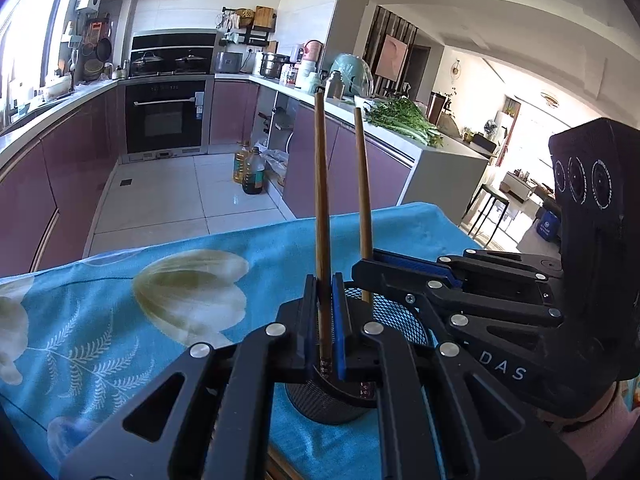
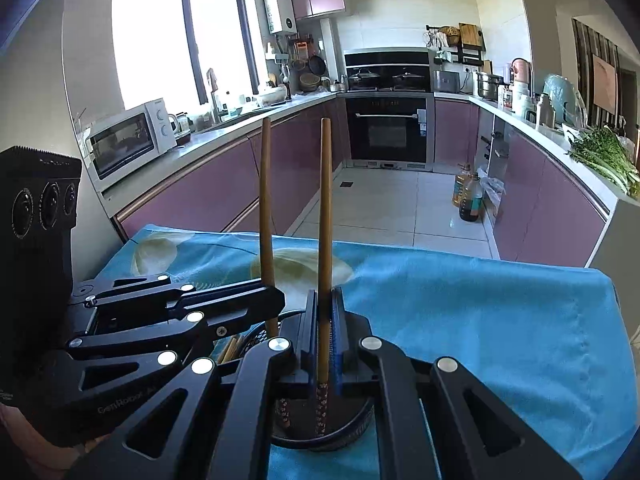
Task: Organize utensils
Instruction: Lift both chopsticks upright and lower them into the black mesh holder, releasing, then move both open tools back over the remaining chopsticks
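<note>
A black mesh utensil cup stands on the blue flowered cloth; its rim also shows in the right wrist view. My left gripper is shut on a brown chopstick, held upright with its patterned end in the cup. My right gripper is shut on a second chopstick, also upright over the cup. Each gripper shows in the other's view: the right one holds its stick, the left one holds its stick. More sticks lie in the cup.
The cloth covers a table whose far edge faces the kitchen floor. Purple cabinets run along both sides. Oil bottles stand on the floor, greens lie on the right counter, and a microwave sits on the left one.
</note>
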### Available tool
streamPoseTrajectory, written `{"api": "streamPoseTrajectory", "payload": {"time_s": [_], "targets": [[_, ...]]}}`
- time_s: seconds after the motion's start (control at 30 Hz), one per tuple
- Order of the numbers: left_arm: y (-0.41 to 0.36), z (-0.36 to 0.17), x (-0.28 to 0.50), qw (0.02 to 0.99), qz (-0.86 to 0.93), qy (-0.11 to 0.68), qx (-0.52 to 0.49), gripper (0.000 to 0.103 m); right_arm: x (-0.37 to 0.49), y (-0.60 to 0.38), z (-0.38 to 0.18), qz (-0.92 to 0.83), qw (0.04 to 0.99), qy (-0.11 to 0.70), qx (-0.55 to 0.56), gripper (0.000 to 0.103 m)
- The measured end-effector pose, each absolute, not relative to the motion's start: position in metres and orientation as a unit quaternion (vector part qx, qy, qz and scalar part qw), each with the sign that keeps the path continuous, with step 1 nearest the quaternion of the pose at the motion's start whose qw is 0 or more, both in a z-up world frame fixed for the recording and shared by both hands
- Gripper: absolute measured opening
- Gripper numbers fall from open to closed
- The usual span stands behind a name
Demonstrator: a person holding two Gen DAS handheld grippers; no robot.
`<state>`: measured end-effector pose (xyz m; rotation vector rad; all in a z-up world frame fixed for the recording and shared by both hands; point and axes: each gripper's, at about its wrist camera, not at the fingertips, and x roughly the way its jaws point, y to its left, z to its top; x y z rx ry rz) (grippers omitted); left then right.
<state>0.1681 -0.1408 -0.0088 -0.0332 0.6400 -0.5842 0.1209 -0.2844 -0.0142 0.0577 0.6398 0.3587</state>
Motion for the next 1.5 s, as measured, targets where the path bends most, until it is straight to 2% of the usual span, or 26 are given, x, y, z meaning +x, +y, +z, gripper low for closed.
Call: {"api": "streamPoseTrajectory", "payload": {"time_s": [0.07, 0.13, 0.27, 0.5, 0.67, 1.13, 1.5], "targets": [[-0.141, -0.007, 0.167, 0.91, -0.275, 0.309, -0.015, 0.012, 0.123, -0.286, -0.016, 0.168, 0.934, 0.314, 0.036, 0.007], [-0.138, -0.006, 0.168, 0.911, -0.274, 0.307, -0.02, 0.02, 0.122, -0.29, -0.017, 0.164, 0.935, 0.313, 0.044, 0.007], [-0.126, 0.002, 0.161, 0.919, -0.264, 0.291, -0.025, 0.027, 0.112, -0.295, -0.012, 0.157, 0.941, 0.295, 0.055, 0.017], [-0.084, 0.022, 0.125, 0.937, -0.241, 0.25, -0.027, 0.045, 0.078, -0.292, 0.006, 0.179, 0.948, 0.256, 0.053, 0.024], [-0.049, 0.019, 0.098, 0.943, -0.217, 0.251, -0.013, 0.051, 0.041, -0.273, 0.006, 0.232, 0.94, 0.249, 0.023, 0.027], [-0.008, -0.054, 0.068, 0.923, -0.176, 0.343, -0.008, 0.051, 0.039, -0.226, -0.073, 0.265, 0.89, 0.369, 0.029, 0.027], [-0.023, -0.085, 0.072, 0.907, -0.177, 0.382, -0.006, 0.051, 0.045, -0.22, -0.093, 0.252, 0.881, 0.4, 0.034, 0.026]]}}
